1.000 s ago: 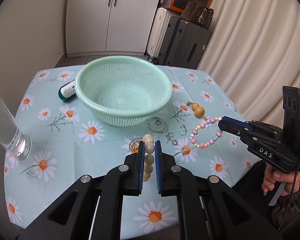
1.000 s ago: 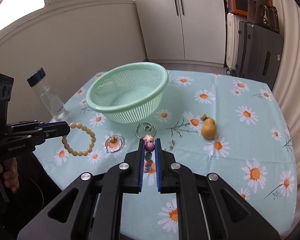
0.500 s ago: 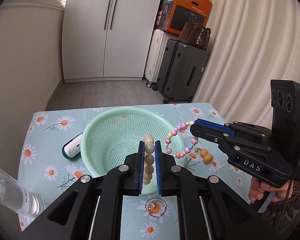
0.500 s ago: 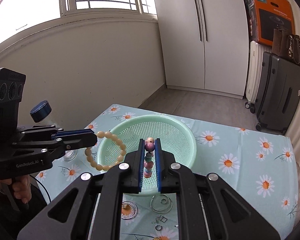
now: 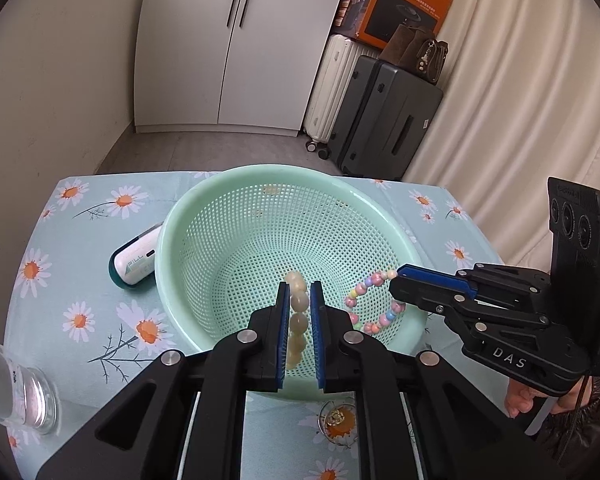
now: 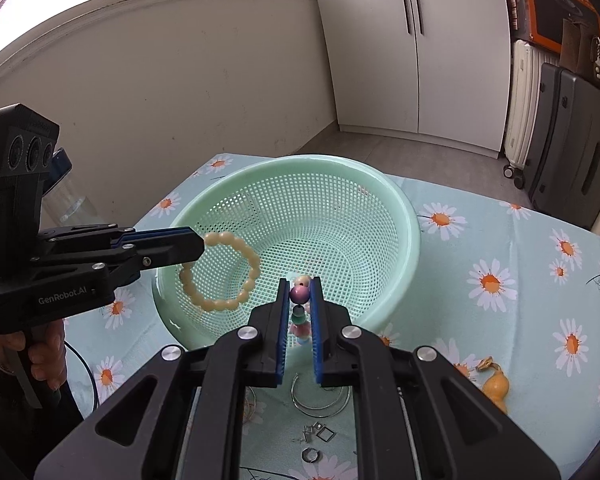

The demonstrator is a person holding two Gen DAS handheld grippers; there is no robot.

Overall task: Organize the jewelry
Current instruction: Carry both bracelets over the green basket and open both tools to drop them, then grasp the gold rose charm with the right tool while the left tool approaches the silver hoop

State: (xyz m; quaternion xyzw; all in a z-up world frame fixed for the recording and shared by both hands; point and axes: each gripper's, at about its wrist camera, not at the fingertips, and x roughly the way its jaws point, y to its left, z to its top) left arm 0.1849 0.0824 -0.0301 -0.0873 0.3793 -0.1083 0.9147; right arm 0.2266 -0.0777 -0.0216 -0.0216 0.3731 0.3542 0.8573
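A mint-green mesh basket (image 5: 236, 196) (image 6: 404, 216) stands on the daisy-print tablecloth. My left gripper (image 5: 299, 292) (image 6: 198, 245) is shut on a cream bead bracelet (image 5: 299, 322) (image 6: 220, 272), which hangs over the basket's near left rim. My right gripper (image 6: 299, 286) (image 5: 400, 274) is shut on a pastel multicoloured bead bracelet (image 6: 299, 294) (image 5: 374, 300), dangling inside the basket on its right side. Both bracelets hang in the air above the mesh.
On the cloth near me lie a large metal ring (image 6: 320, 398), small silver pieces (image 6: 318, 436), a yellow gourd charm (image 6: 494, 386) and a small round charm (image 5: 337, 420). A white pill case (image 5: 134, 258) and a glass bottle (image 5: 18, 388) stand left of the basket. Suitcases stand beyond.
Both grippers have lifted their bracelets off the cloth and carried them forward over the basket. The basket now fills the middle of both views.
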